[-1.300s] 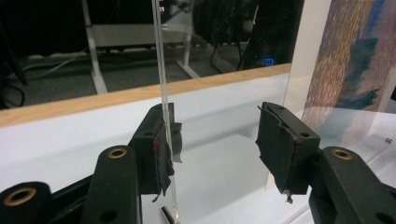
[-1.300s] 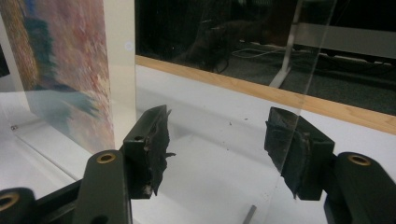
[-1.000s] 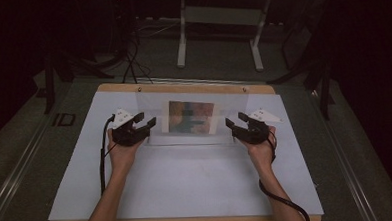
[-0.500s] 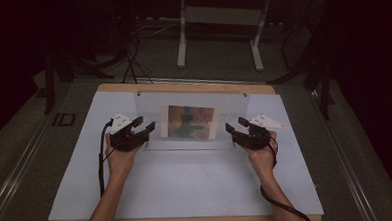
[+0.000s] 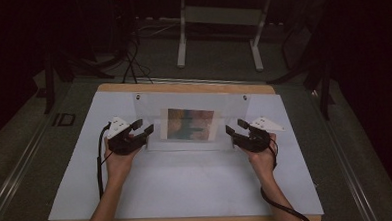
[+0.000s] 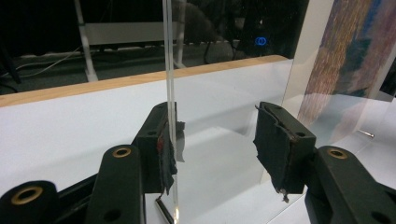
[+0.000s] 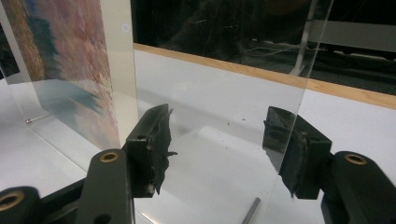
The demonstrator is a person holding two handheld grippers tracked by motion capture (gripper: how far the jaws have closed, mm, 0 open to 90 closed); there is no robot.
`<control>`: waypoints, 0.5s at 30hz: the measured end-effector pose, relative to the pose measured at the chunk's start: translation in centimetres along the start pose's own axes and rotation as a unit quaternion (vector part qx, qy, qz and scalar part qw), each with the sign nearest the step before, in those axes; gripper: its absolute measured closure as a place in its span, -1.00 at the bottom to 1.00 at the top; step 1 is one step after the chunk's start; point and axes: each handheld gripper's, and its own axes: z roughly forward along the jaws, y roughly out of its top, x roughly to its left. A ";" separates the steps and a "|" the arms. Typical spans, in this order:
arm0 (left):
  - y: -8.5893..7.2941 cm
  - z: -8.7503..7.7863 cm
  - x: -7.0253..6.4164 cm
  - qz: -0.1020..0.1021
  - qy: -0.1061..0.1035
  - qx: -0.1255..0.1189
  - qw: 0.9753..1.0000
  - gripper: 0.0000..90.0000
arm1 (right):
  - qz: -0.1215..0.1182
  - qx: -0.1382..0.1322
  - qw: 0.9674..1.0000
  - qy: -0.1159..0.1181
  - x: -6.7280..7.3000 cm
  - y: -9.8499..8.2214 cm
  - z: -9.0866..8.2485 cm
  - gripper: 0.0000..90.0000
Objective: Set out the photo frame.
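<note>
clear acrylic panel (image 5: 192, 121) is standing upright on the white table sheet (image 5: 187, 191), toward the far wooden edge, long axis running side to side. a colour print (image 5: 191, 123) is sitting at the panel's middle.

left gripper (image 5: 141, 131) is sitting at the panel's left end, right gripper (image 5: 233, 131) at the panel's right end; each equally near its own end.

left gripper view: jaws are standing apart, panel's edge (image 6: 169, 93) rising between them and lying against the left-hand pad (image 6: 166, 154); the other pad is well clear. not clamped.

right gripper view: jaws are apart too, panel's edge (image 7: 299, 107) crossing just in front of the right-hand jaw; touching or not, cannot tell.

judgement: closing on both ends looks like the step coming; each jaw pair is already straddling the thin sheet edge-on.
</note>
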 end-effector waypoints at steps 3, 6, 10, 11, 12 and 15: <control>0.0 0.0 -0.1 -0.002 0.002 0.002 1.000 0.09 | -0.001 0.000 1.000 0.003 -0.1 0.0 0.0 -0.09; 0.0 -0.1 -0.1 0.002 0.003 0.002 1.000 0.09 | -0.005 0.002 1.000 0.008 -0.2 0.0 0.0 -0.07; 0.0 -0.1 -0.1 0.001 0.003 0.005 1.000 0.09 | -0.005 0.003 1.000 0.008 -0.3 0.0 0.0 -0.08; 0.0 -0.1 -0.1 0.001 0.002 0.006 1.000 0.09 | -0.006 0.005 1.000 0.008 -0.2 0.1 0.0 -0.08; 0.0 -0.1 -0.1 0.001 0.003 0.006 1.000 0.09 | -0.006 0.005 1.000 0.008 -0.2 0.1 0.0 -0.08; 0.1 -0.1 -0.1 0.002 0.004 0.008 1.000 0.09 | -0.005 0.006 1.000 0.008 -0.3 0.1 0.0 -0.08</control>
